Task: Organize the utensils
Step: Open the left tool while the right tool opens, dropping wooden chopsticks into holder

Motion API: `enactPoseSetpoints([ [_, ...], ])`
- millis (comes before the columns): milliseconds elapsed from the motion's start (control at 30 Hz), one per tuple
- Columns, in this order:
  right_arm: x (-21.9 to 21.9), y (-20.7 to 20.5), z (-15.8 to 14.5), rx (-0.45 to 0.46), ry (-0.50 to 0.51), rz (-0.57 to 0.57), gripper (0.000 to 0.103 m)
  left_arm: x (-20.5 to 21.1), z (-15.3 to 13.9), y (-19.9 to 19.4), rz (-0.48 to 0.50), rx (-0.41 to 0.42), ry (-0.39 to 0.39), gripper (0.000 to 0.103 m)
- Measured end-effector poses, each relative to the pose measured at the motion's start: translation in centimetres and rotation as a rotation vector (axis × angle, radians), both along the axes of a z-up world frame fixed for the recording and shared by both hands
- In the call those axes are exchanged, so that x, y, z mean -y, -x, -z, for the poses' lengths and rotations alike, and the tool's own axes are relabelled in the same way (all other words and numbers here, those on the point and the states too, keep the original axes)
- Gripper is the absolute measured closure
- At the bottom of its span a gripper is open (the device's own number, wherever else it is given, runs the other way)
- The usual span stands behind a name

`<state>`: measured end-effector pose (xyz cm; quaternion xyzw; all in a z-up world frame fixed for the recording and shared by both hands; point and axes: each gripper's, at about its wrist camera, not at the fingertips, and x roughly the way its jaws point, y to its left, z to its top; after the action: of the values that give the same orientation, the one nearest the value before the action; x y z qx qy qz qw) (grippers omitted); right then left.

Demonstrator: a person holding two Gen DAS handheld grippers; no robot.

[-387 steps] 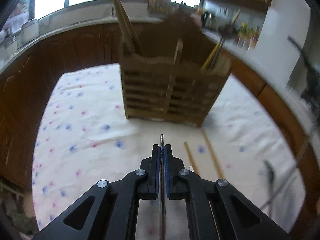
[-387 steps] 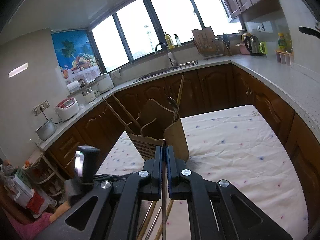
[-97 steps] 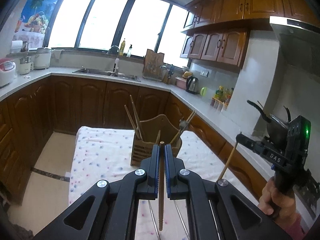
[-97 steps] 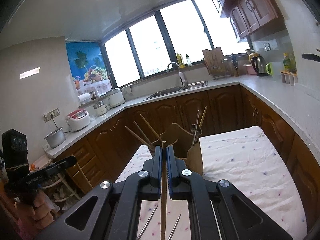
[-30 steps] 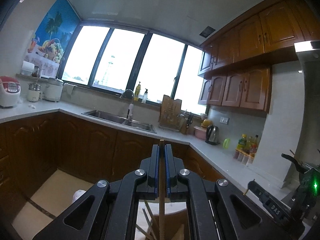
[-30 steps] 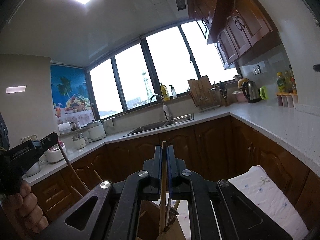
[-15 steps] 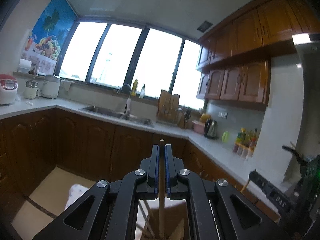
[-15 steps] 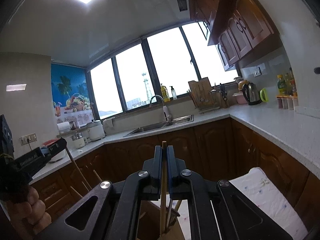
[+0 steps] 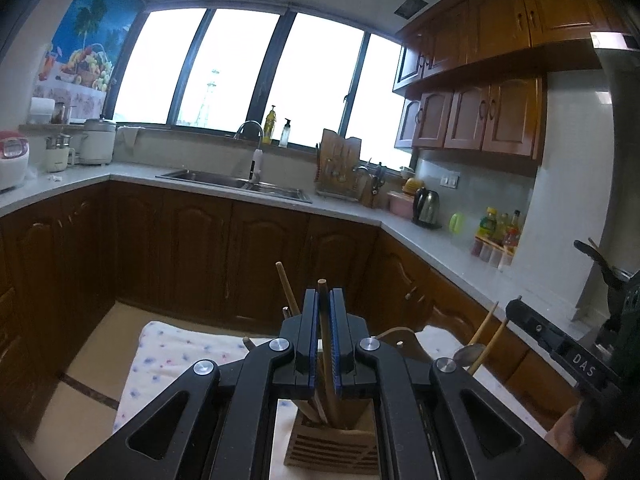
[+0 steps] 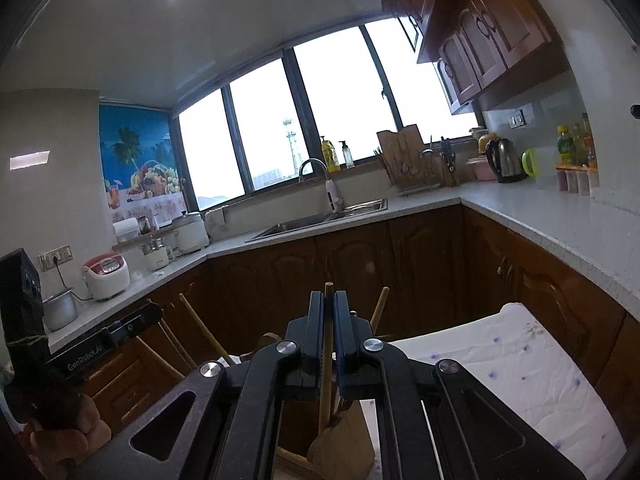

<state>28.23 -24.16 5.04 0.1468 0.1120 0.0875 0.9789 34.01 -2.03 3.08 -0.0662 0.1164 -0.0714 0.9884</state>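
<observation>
While clamped, chopstick (image 9: 325, 332) between left fingers (image 9: 310, 334) | tip in holder (image 9: 332, 446)

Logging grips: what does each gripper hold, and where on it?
Each holds a wooden chopstick just below its top end: left gripper, chopstick; right gripper, chopstick.
</observation>
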Motion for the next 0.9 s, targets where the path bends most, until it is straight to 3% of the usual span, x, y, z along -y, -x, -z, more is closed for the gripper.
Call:
enactPoseSetpoints([
  [300,0.4,-0.5,-0.1,-0.029,-0.015,-0.005,0.098,-0.1,-0.6,-0.8,-0.001,-0.031,0.001,0.099],
  [400,0.4,-0.4,-0.3,-0.027,-0.023,-0.008,0.093,-0.3,-0.7,-1.5,0.004,-0.055,0.013,0.098],
  [533,0.5,-0.1,-0.5,-0.028,-0.024,-0.011,0.092,-0.2,-0.9,-1.4,0.006,-0.058,0.019,0.087],
  [600,0.6,0.1,-0.6,-0.029,-0.026,-0.004,0.081,0.0,-1.2,-1.1,0.001,-0.051,0.015,0.082],
  [633,0.6,0.3,-0.7,-0.025,-0.029,-0.001,0.074,0.1,-1.1,-1.0,-0.002,-0.047,0.015,0.073],
  [667,0.7,0.6,-0.8,-0.020,-0.033,0.005,0.055,0.3,-1.4,-0.7,-0.015,-0.037,0.012,0.054],
  [733,0.8,1.3,-1.0,-0.005,-0.029,0.023,0.038,0.5,-1.3,0.1,-0.038,-0.014,0.015,0.027],
  [900,1.1,2.7,-0.9,0.001,-0.037,0.027,0.027,0.3,-1.6,2.3,-0.042,0.022,0.036,0.024],
])
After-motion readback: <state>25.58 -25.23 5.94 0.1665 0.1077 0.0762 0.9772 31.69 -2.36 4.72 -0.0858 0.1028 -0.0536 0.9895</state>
